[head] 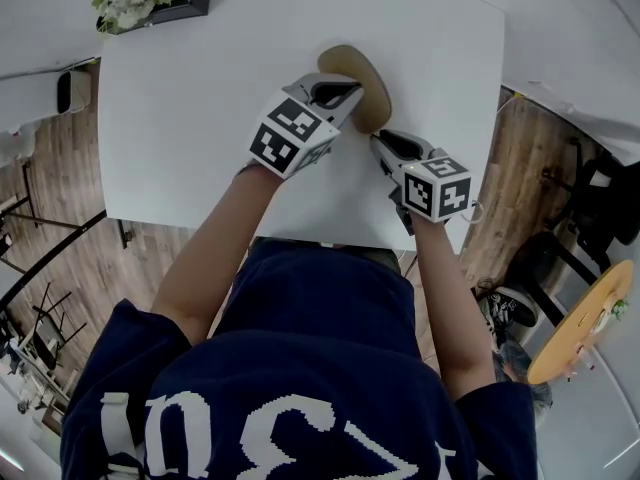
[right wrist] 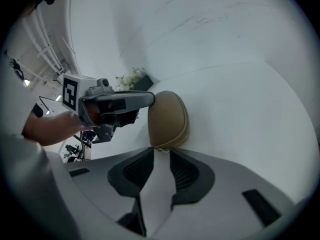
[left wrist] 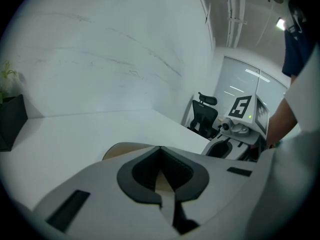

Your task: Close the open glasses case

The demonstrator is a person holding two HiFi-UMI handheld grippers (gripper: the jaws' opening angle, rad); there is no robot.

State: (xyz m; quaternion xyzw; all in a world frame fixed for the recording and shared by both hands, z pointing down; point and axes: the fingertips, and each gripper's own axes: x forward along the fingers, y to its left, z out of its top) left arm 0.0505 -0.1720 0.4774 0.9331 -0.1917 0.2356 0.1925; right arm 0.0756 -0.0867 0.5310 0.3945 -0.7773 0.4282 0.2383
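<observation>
**A:** What do we log for the left hand-held gripper (left wrist: 160, 150)?

**B:** Its jaws are together with nothing clamped between them. The tips appear to rest on the lid of the tan glasses case (right wrist: 167, 118). The right hand-held gripper (right wrist: 159, 151) has its jaws apart, with only bare counter (right wrist: 240, 109) between them. Its tips stop just short of the case's near end.

**A:** Where is the case?

**B:** It lies flat on the white counter between the two grippers. In the right gripper view the lid looks down on the base and the seam shows. We cannot tell whether it has latched.

**A:** What are the risks?

**B:** We judge that lifting the left tips before the lid catches could let it spring back up. Those tips sit near one edge, so pressing there could tilt or slide the case. The counter is smooth, and the right gripper is not bracing the case.
</observation>
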